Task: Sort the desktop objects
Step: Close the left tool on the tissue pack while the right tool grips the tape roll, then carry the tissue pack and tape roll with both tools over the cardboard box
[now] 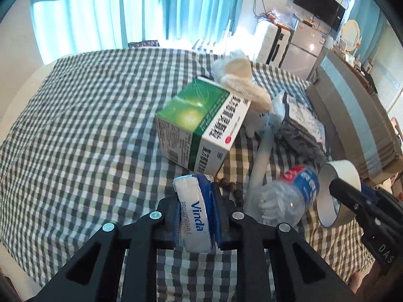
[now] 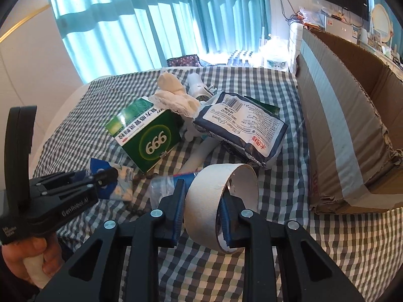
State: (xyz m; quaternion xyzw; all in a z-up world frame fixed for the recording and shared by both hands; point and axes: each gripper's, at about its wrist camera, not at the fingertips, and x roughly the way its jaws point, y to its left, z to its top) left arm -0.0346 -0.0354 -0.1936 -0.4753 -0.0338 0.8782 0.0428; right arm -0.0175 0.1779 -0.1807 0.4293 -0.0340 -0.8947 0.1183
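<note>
With the left gripper clenched on a small blue-and-white tissue pack and the right gripper clamping a beige tape roll, both loads likely go next into the brown cardboard box at two o'clock.

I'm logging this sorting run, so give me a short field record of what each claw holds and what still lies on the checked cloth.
left claw: shut on tissue pack
right claw: shut on tape roll, one finger inside the ring
surface: checked cloth
still on cloth: green medicine box, plastic bottle, large tissue packet, plush toy
container: cardboard box, at right
</note>
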